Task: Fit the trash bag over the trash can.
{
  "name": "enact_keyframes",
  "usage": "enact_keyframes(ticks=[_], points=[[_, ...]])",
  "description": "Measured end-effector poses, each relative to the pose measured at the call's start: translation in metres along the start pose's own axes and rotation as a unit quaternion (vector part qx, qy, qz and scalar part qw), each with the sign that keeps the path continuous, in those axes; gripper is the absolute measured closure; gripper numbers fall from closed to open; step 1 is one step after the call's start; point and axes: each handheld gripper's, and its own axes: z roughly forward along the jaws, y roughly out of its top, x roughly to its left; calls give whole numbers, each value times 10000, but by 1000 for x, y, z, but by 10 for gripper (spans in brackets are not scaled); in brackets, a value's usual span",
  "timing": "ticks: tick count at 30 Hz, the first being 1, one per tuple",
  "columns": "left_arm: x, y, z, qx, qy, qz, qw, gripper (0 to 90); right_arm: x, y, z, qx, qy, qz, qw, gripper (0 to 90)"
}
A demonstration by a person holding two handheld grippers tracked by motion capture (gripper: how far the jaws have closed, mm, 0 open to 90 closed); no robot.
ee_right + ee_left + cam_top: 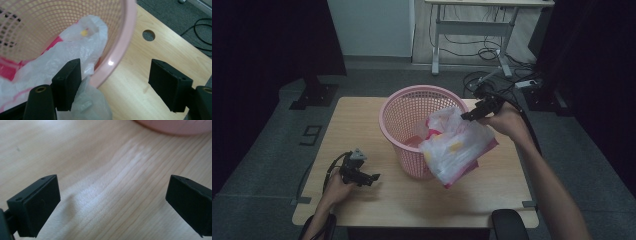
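Right gripper (113, 85) spread wide at the basket rim, grasping nothing.
Plastic bag (459, 145) draped over pink mesh wastebasket (404, 120) rim: likely light, limp, slippery; pinch gathered film. Left gripper (112, 205) released, over table (105, 182).

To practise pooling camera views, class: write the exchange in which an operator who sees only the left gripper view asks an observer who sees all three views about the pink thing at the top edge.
Operator: What is that pink edge beyond the open left gripper?
Observer: It is a pink mesh basket, standing upright on the wooden table.
Operator: And where is the right gripper?
Observer: It is at the basket's rim, jaws apart, one jaw beside a white and pink plastic bag that drapes over that rim.
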Motion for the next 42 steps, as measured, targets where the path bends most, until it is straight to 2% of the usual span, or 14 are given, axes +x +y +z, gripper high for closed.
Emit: enact_keyframes(ticks=[4, 5, 9, 10, 13, 17, 21, 24, 31, 33, 35, 37, 40, 42], points=[[3, 9, -18, -49, -22, 24, 10000, 0, 18, -8, -8, -87, -14, -114, 9999, 256], [5, 14, -29, -5, -13, 92, 10000, 0, 24, -10, -14, -196, 100, -249, 9995, 260], [5, 26, -47, 6, -36, 225, 9997, 0, 19, -8, -23, -363, 145, -239, 9989, 260], [4, 36, -61, -100, -81, 296, 9995, 0, 15, -6, -25, -480, 139, -304, 9983, 260], [3, 46, -75, -256, -234, 373, 9987, 0, 16, -3, -26, -595, 245, -356, 9973, 257], [-9, 74, -104, -356, -249, 771, 9961, 0, 27, 0, -25, -635, 378, -587, 9955, 254], [-20, 90, -118, -369, -284, 993, 9940, 0, 36, 3, -27, -684, 458, -794, 9934, 252], [-30, 106, -129, -388, -335, 1188, 9916, 0, 46, 5, -29, -743, 678, -941, 9905, 251], [-55, 139, -142, -429, -560, 1524, 9858, 2, 76, -2, -26, -745, 1153, -1340, 9814, 251], [-64, 149, -143, -457, -651, 1608, 9838, 9, 91, -5, -23, -750, 1449, -1501, 9751, 255], [-66, 153, -144, -454, -691, 1648, 9829, 13, 96, -5, -22, -728, 1569, -1545, 9727, 259], [-72, 159, -144, -470, -748, 1719, 9811, 20, 105, -5, -18, -697, 1817, -1651, 9669, 287], [-79, 166, -145, -519, -856, 1793, 9787, 28, 118, -4, -13, -522, 2155, -1838, 9576, 472], [-83, 170, -146, -547, -913, 1863, 9767, 40, 123, -3, -11, -436, 2213, -1917, 9552, 667]])
